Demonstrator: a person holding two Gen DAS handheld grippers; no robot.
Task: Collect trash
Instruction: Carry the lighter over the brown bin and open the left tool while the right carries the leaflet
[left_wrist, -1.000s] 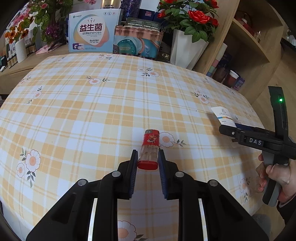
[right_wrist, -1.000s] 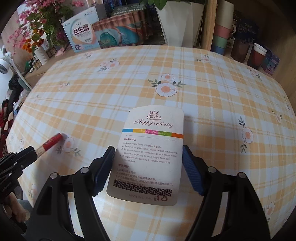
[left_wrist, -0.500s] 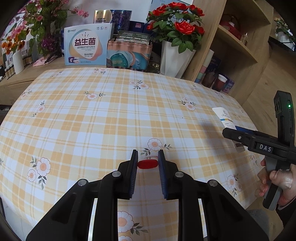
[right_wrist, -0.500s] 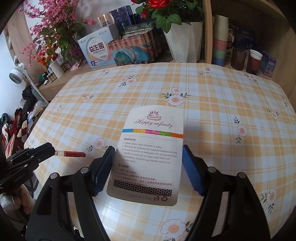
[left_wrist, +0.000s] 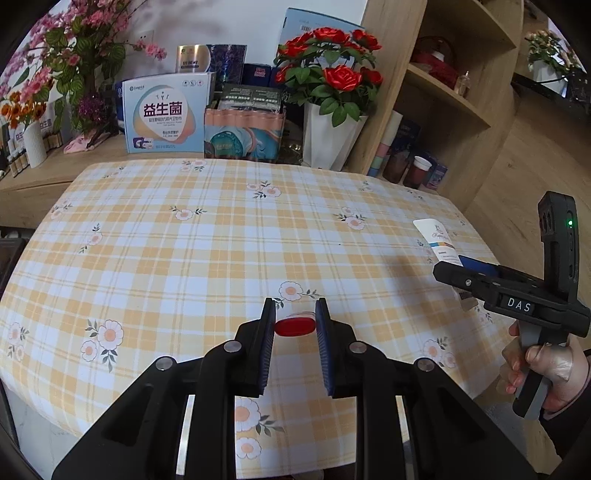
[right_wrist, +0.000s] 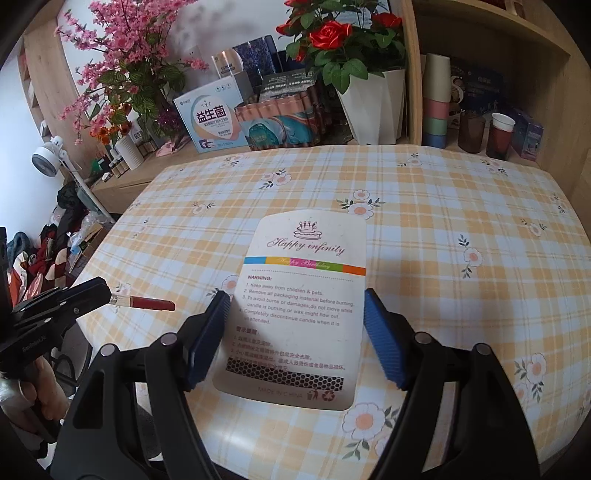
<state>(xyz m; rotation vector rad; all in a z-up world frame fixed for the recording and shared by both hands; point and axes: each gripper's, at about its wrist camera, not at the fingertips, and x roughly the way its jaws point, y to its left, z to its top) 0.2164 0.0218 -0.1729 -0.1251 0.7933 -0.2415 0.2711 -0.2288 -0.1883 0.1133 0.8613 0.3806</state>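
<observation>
One plaid floral tablecloth (left_wrist: 229, 251) before cluttered shelves (left_wrist: 454, 92).

left claw (left_wrist: 294, 328) clamped, raised level, right claw (right_wrist: 295, 326) gripping, held above tabletop

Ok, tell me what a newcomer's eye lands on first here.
First the white candle-packaging card, printed "Happy infinity", held between the right gripper fingers above the checked tablecloth. Next the red lighter clamped in the left gripper, pointing forward. Behind the table, red roses in a white vase.
</observation>
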